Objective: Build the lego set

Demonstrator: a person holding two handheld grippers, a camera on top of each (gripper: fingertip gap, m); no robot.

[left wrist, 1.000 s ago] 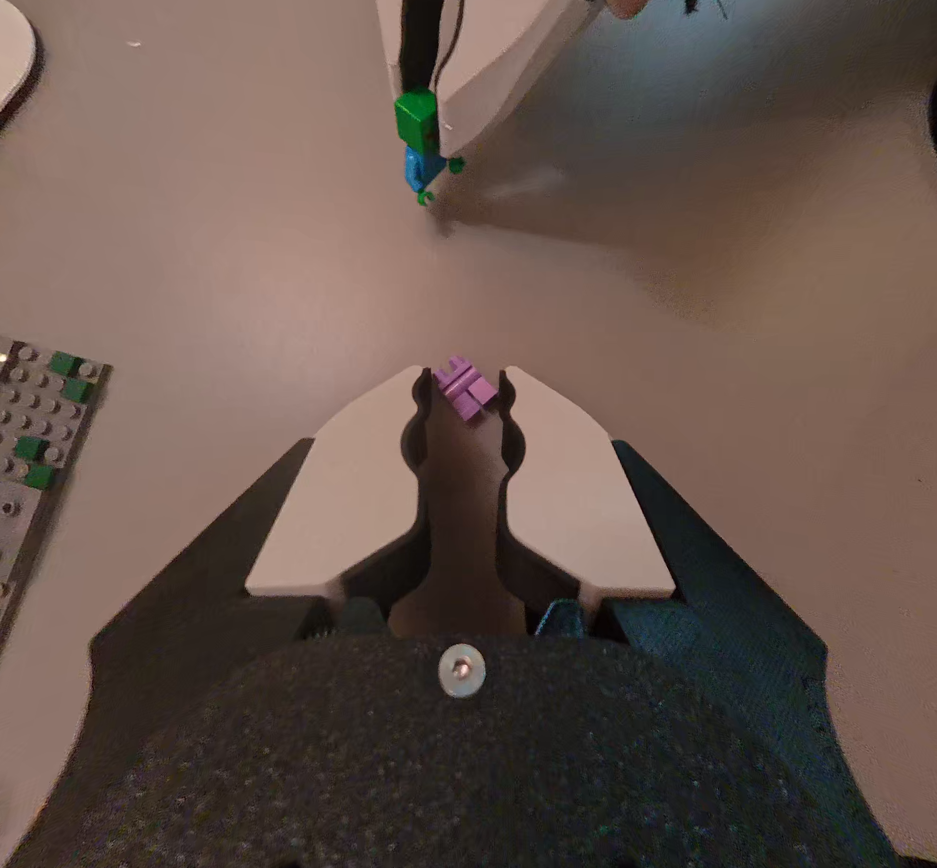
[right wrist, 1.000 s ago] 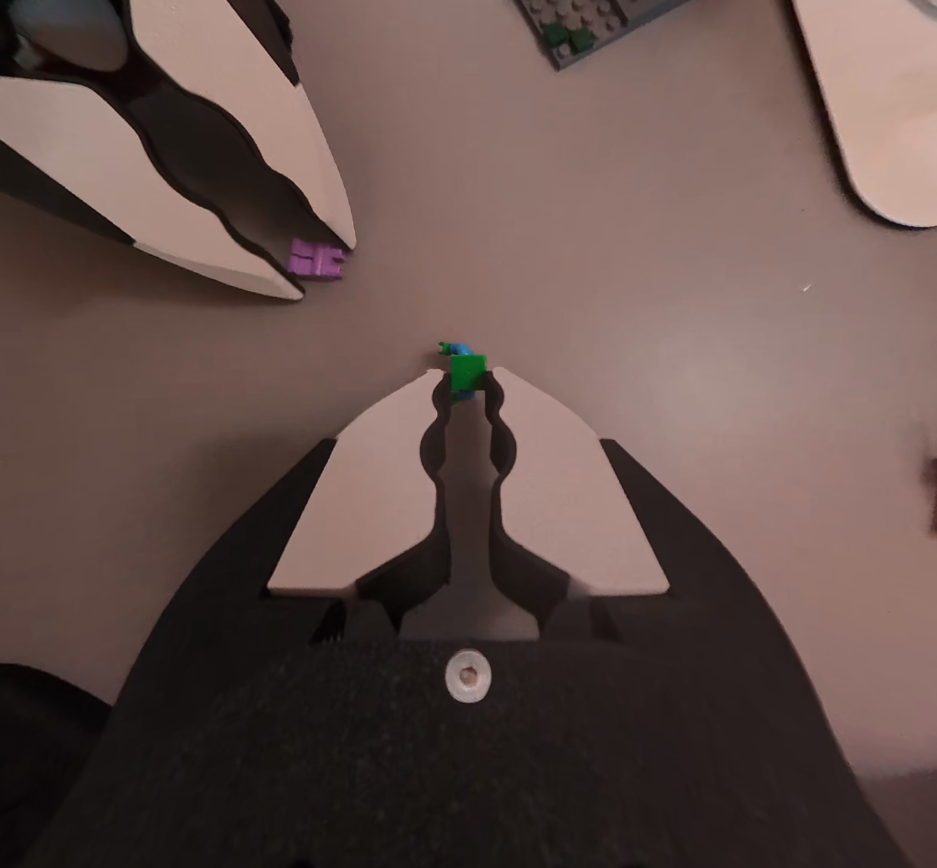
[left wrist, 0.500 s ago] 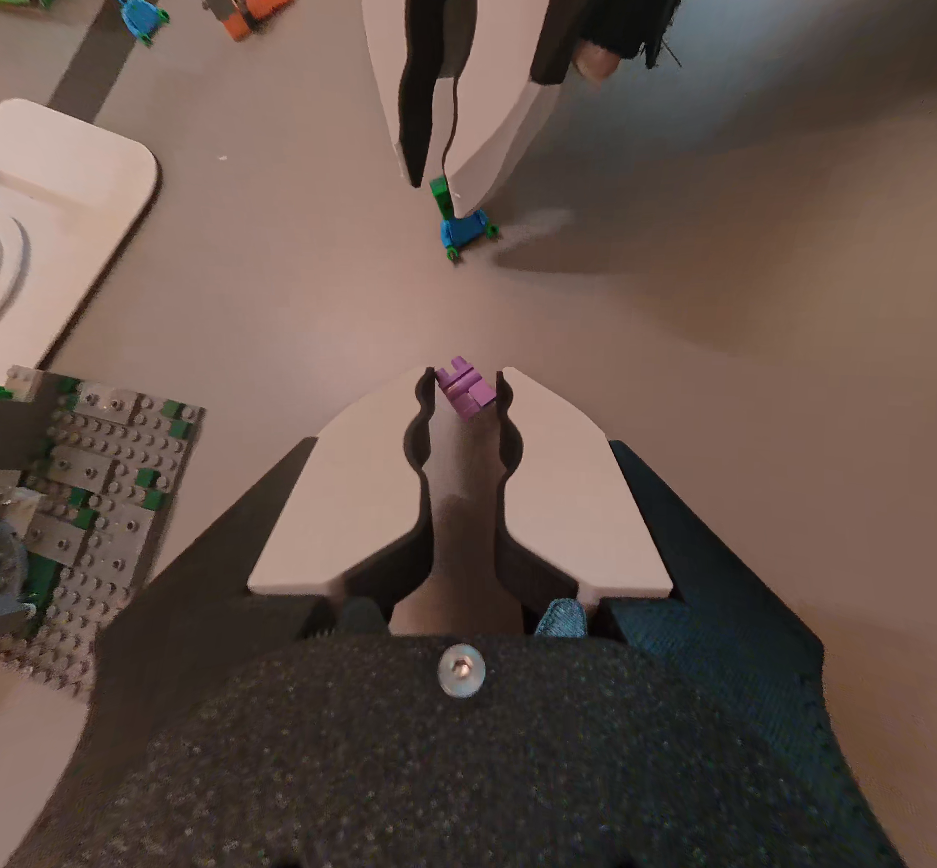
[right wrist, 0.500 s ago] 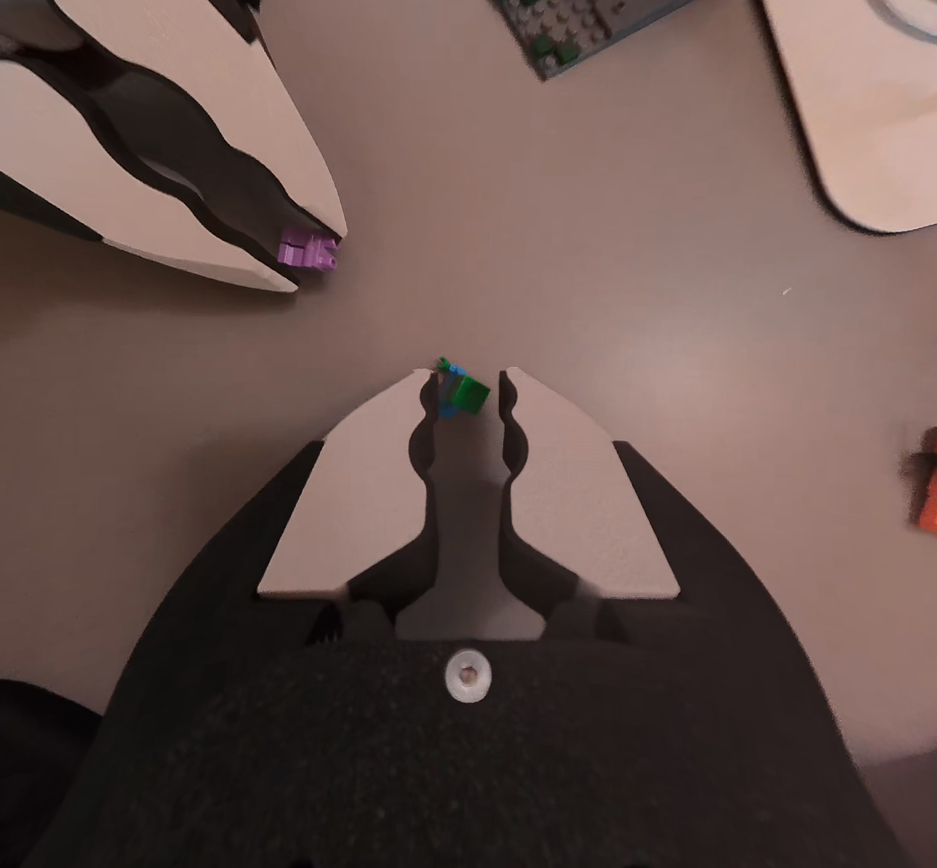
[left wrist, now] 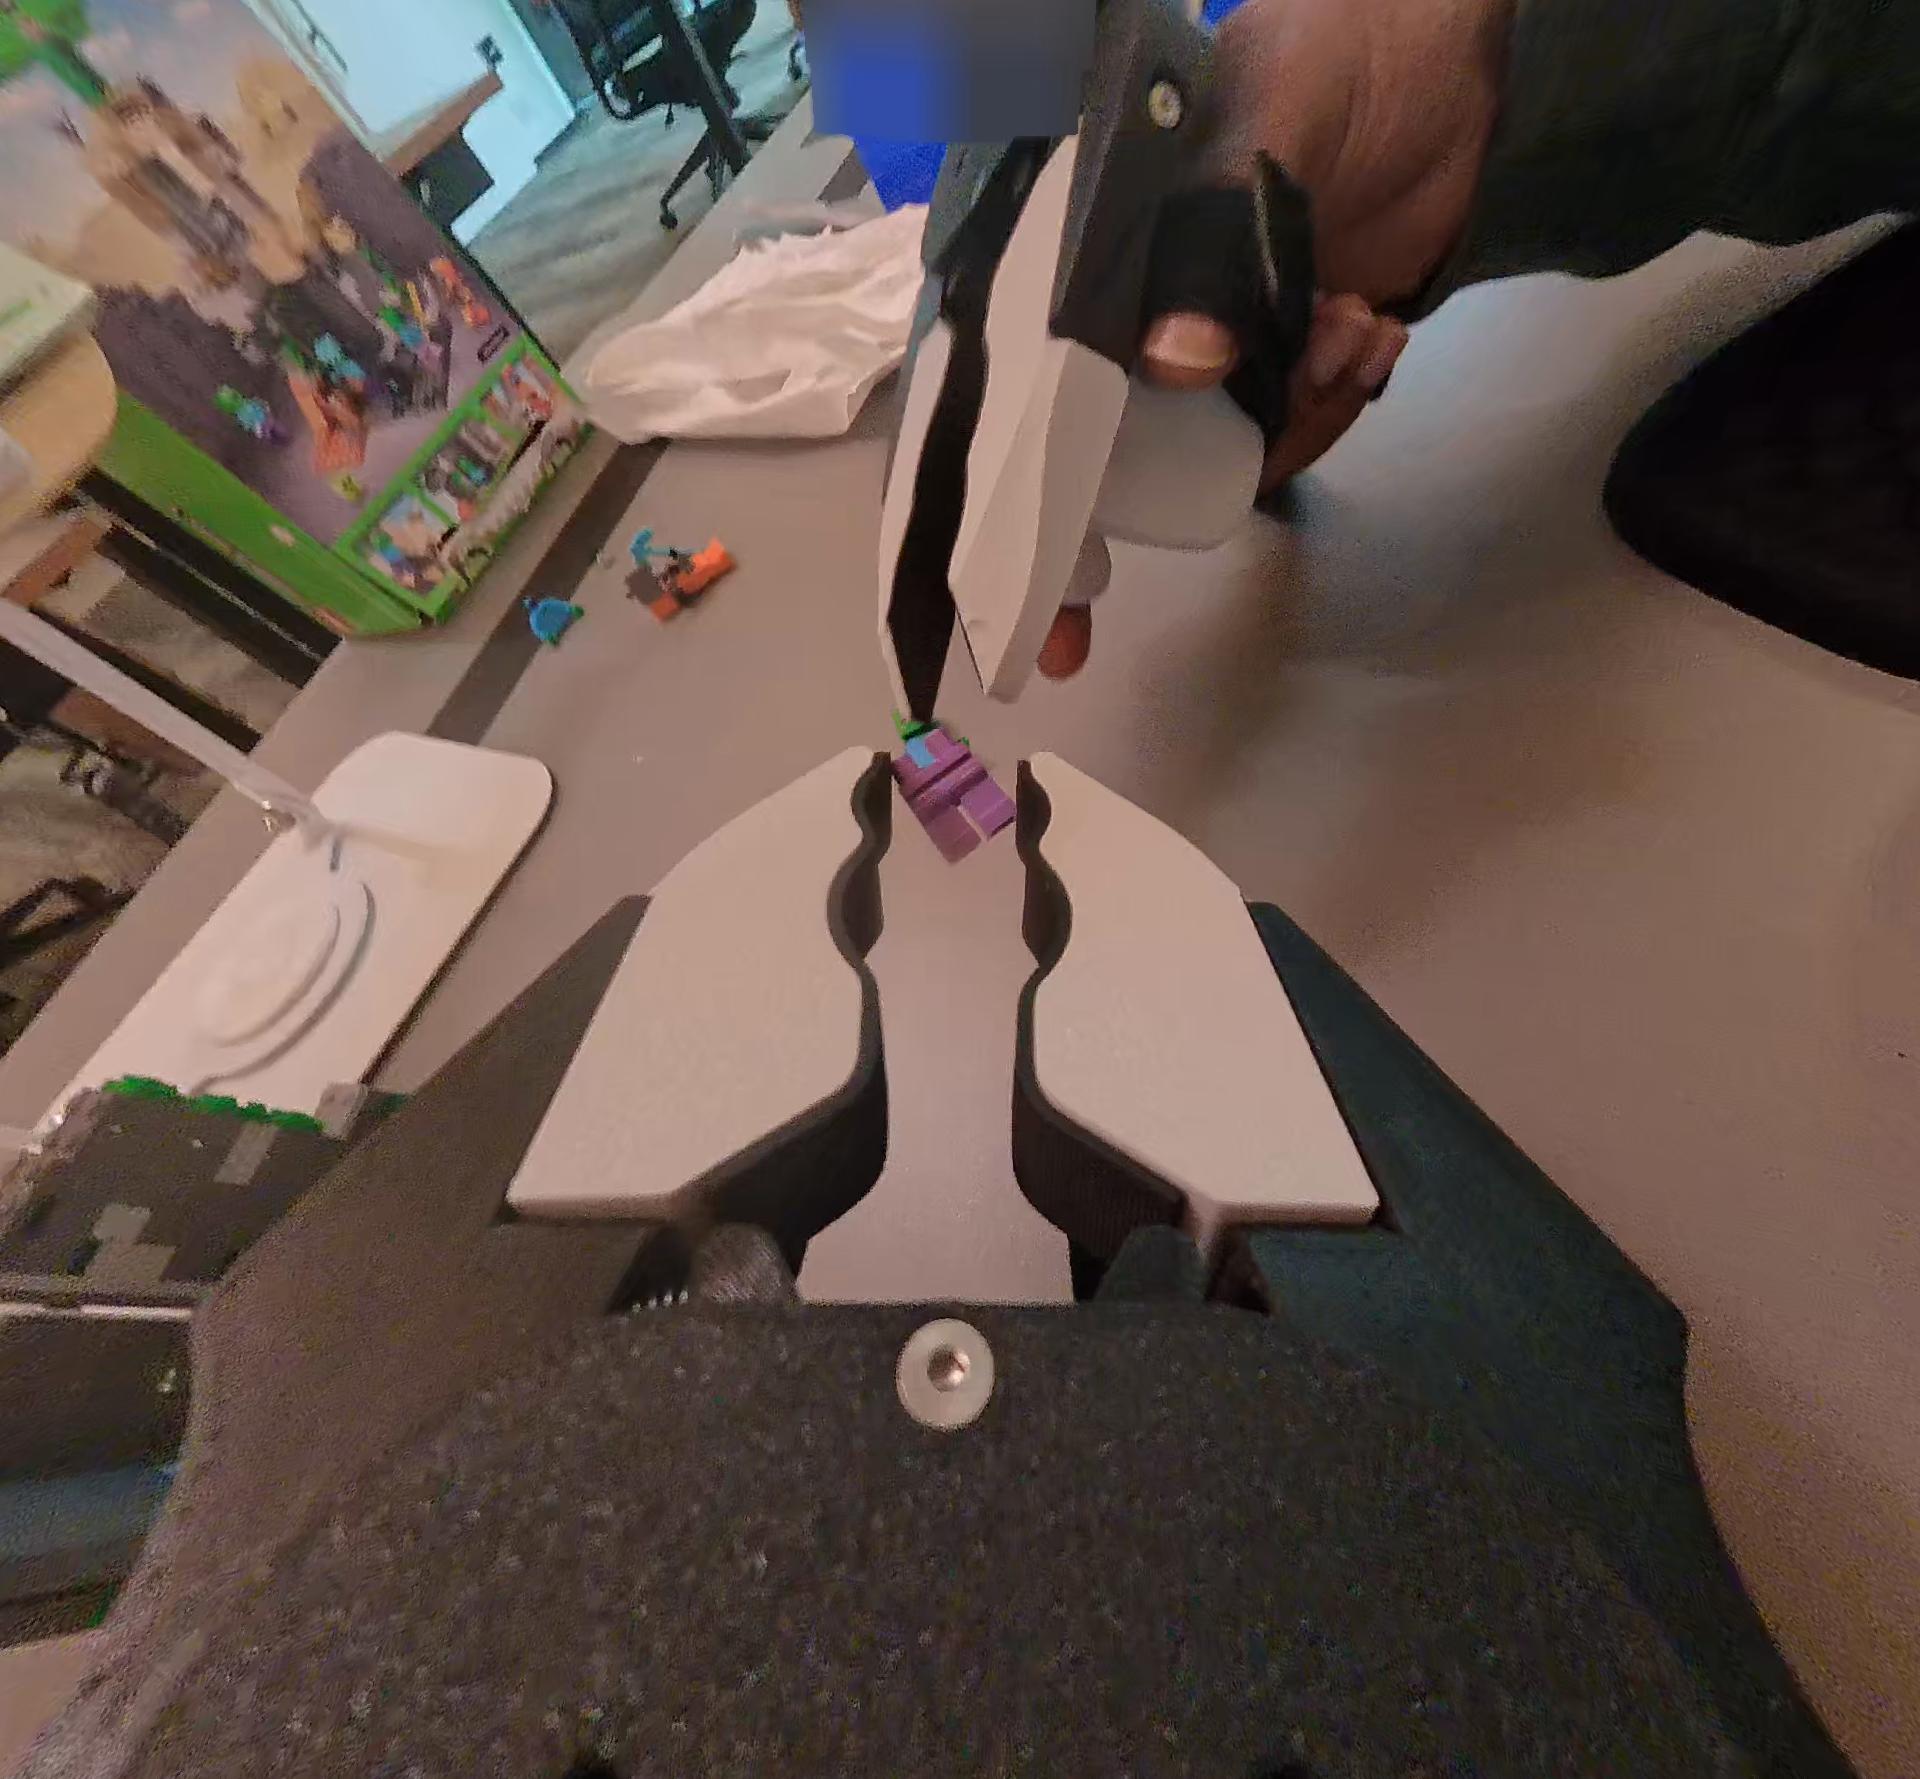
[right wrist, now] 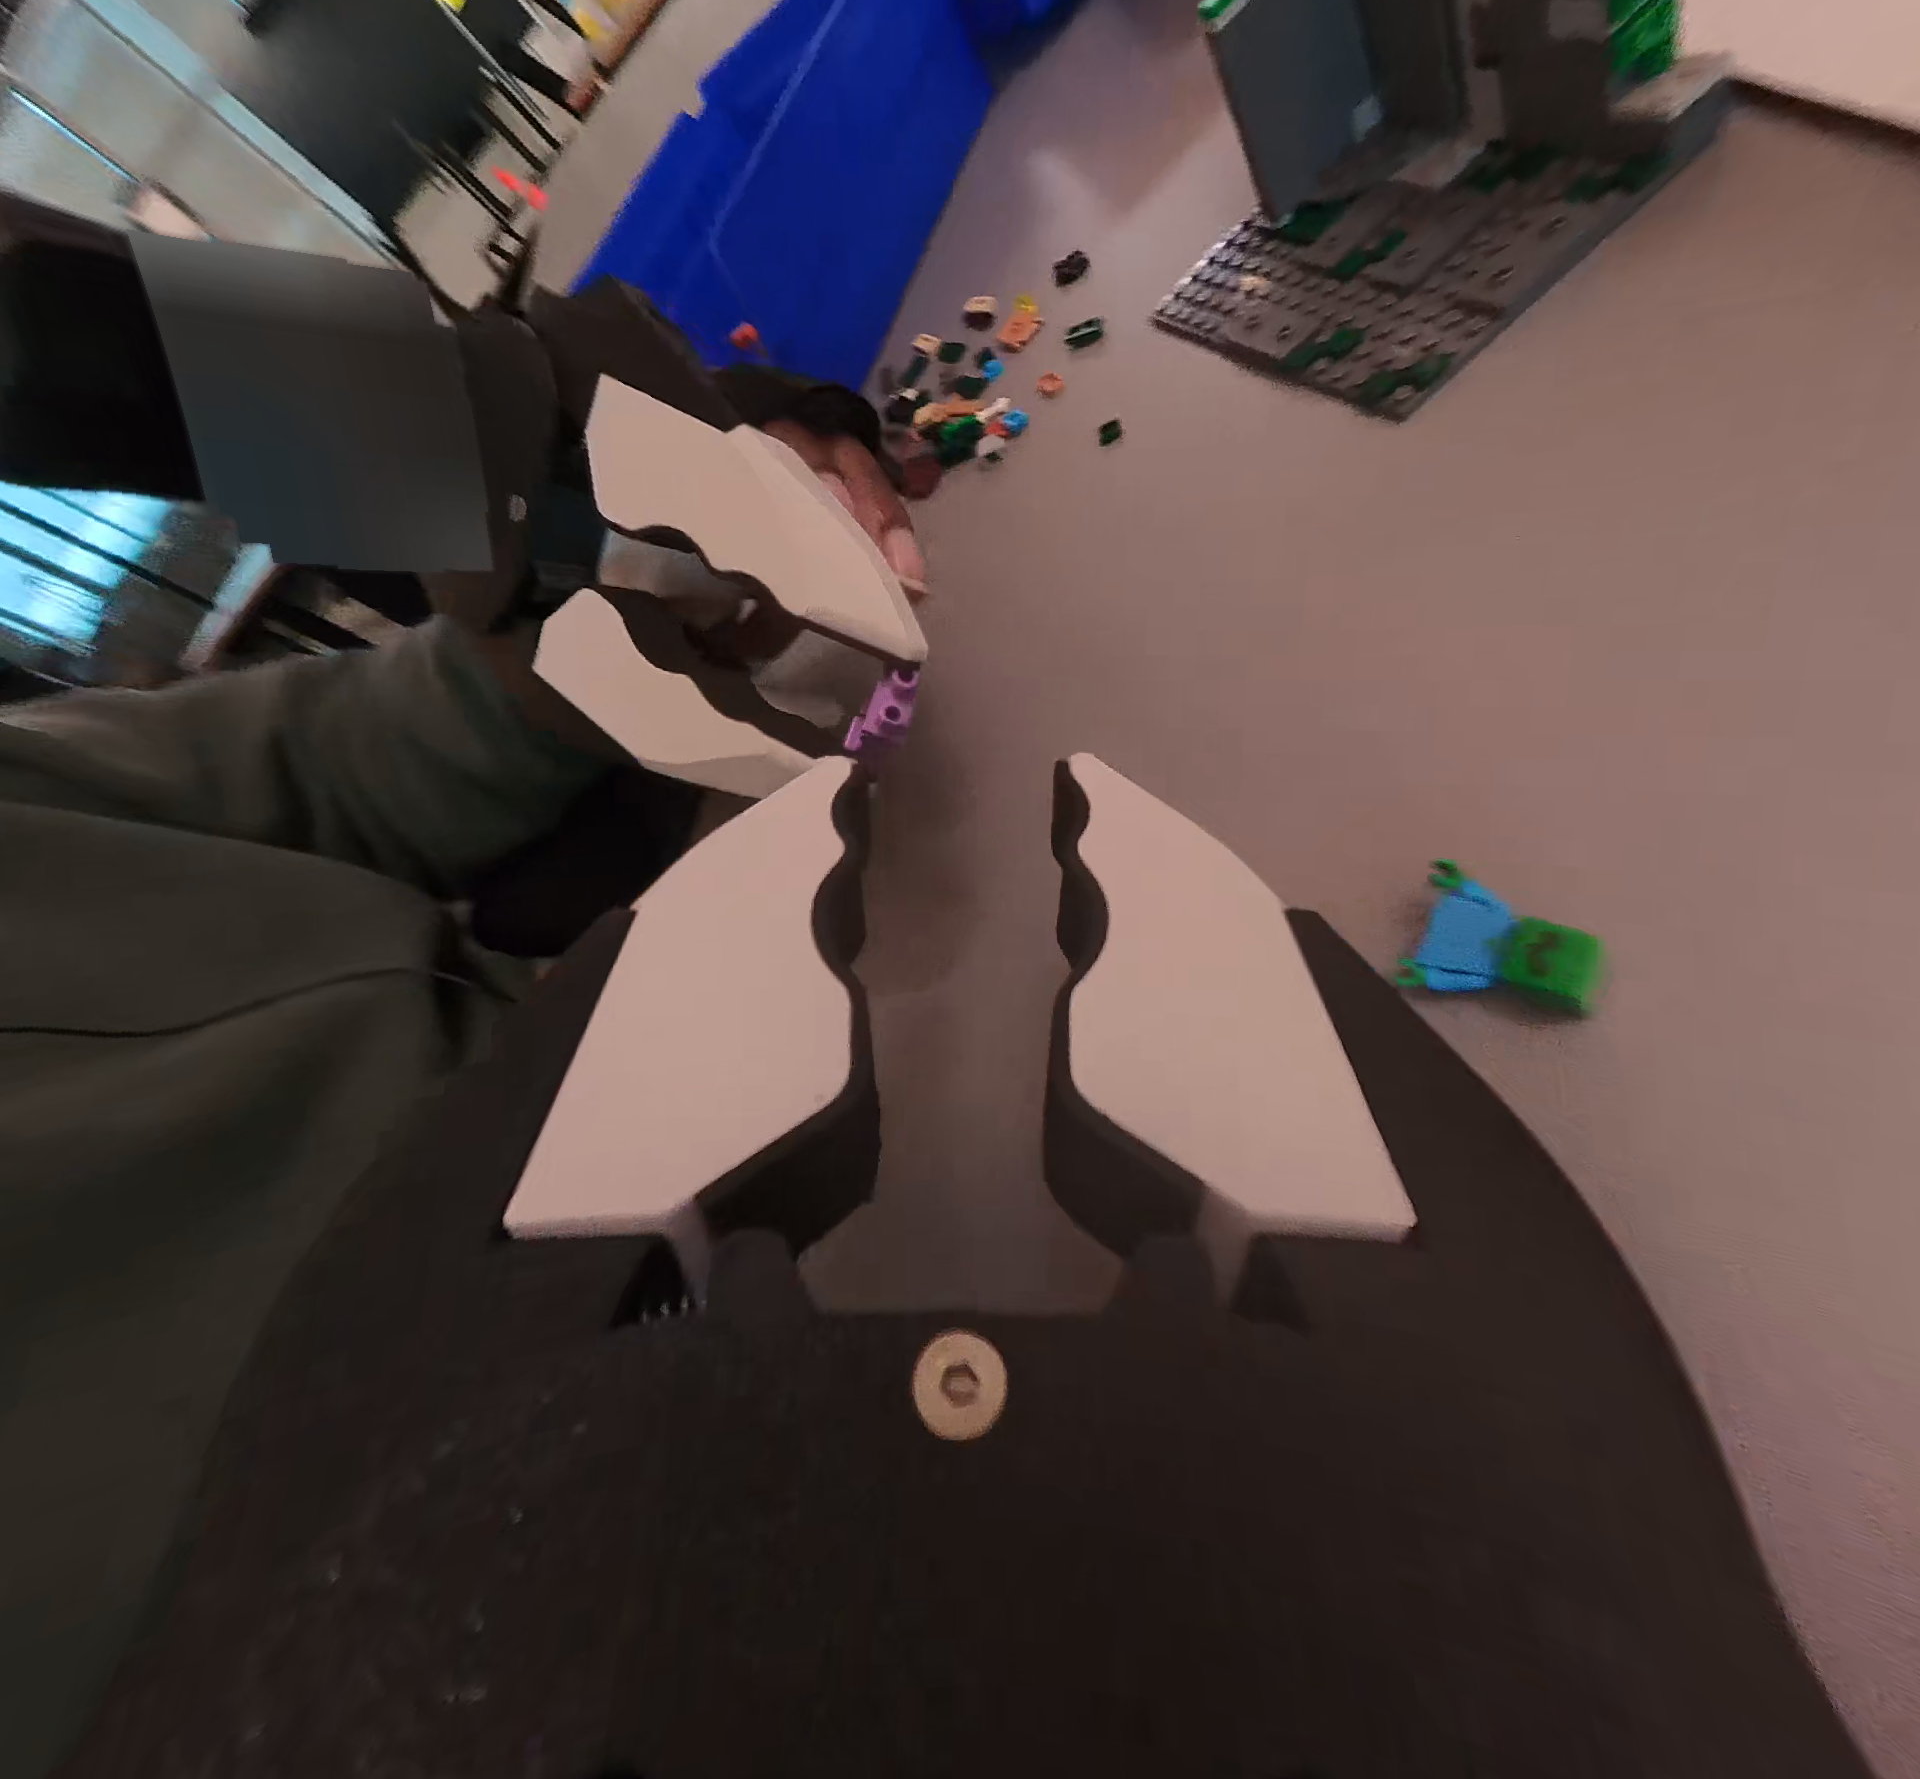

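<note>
The left gripper [left wrist: 951,773] has its jaws clamped on the purple leg piece [left wrist: 951,794] at their tips. The right gripper [right wrist: 954,773] has its jaws apart with nothing between them; the green-headed blue torso [right wrist: 1501,950] lies on the grey counter [right wrist: 1455,638], right of those jaws.

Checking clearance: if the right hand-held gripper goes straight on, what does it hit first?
Probably bare table. The open right hand-held gripper aims between the purple legs, held just left of its line, and the green-headed figure lying off right. Depth unclear.
</note>
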